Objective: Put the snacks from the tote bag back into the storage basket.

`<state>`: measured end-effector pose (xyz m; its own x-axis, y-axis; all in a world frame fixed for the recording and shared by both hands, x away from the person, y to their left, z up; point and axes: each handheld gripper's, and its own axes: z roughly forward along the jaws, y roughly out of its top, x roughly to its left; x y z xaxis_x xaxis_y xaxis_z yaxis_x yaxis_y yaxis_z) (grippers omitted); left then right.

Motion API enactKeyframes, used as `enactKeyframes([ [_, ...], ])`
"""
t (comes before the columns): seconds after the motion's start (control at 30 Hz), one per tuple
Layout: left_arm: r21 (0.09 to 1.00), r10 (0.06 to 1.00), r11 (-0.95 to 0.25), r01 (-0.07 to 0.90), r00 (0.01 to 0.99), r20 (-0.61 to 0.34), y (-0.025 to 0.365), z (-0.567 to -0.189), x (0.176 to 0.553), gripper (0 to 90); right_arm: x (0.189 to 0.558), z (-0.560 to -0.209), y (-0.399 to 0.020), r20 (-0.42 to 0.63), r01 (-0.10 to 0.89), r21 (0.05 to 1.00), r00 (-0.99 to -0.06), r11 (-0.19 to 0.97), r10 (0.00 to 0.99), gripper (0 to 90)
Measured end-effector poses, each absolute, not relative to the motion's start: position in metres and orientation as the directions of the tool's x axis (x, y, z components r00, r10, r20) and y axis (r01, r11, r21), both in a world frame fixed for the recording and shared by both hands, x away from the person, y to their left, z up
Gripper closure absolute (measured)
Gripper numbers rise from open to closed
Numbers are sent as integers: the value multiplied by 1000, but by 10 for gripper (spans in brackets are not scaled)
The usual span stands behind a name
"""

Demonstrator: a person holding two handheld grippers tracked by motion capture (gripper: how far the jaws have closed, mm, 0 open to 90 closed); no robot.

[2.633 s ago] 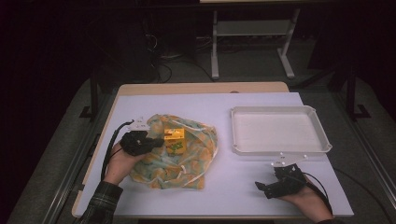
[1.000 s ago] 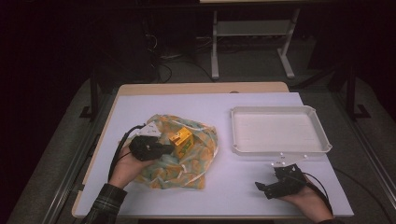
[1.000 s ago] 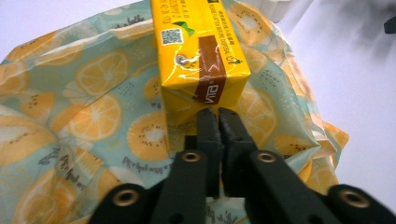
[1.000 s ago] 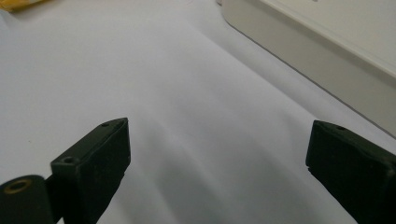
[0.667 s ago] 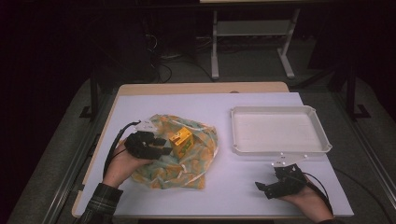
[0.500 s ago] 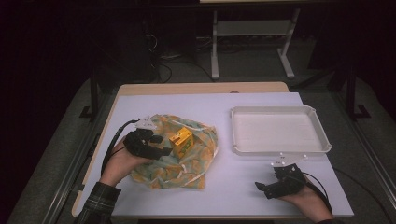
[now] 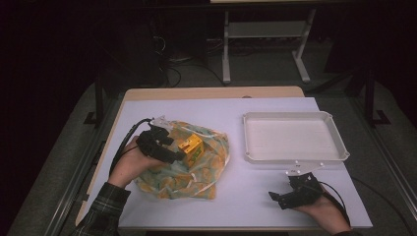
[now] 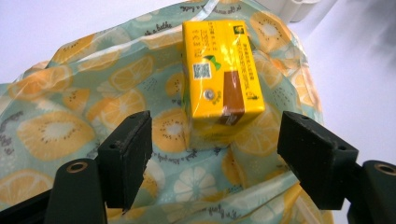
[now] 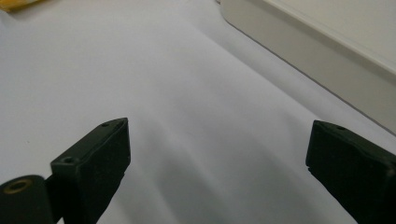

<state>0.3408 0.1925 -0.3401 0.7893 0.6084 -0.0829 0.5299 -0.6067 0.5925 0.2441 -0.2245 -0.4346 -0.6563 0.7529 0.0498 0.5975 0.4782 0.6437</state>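
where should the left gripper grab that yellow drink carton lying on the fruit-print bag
Across the two long narrow sides of the yellow drink carton, near its middle, coming from above. It lies flat on the fruit-print bag, so those parallel sides are free; the open left gripper already straddles its near end.

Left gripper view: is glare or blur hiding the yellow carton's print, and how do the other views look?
Left gripper view: carton sharp, slight wrapper sheen, print too small to read. High view: dark surround, table evenly lit. Right gripper view: soft focus, tray blurred.
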Motion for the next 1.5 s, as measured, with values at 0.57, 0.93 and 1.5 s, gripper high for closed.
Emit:
enactKeyframes([
  [0.57,541,589,-656,527,805,-70,159,-342,362,251,244,-434,-225,48,592,648,-659,479,750,62],
  [0.93,517,597,-665,538,800,-64,147,-354,372,259,244,-434,-226,53,597,647,-656,474,753,62],
  [1.5,493,593,-685,536,804,-50,140,-363,374,449,243,-434,-226,55,600,647,-652,471,756,62],
])
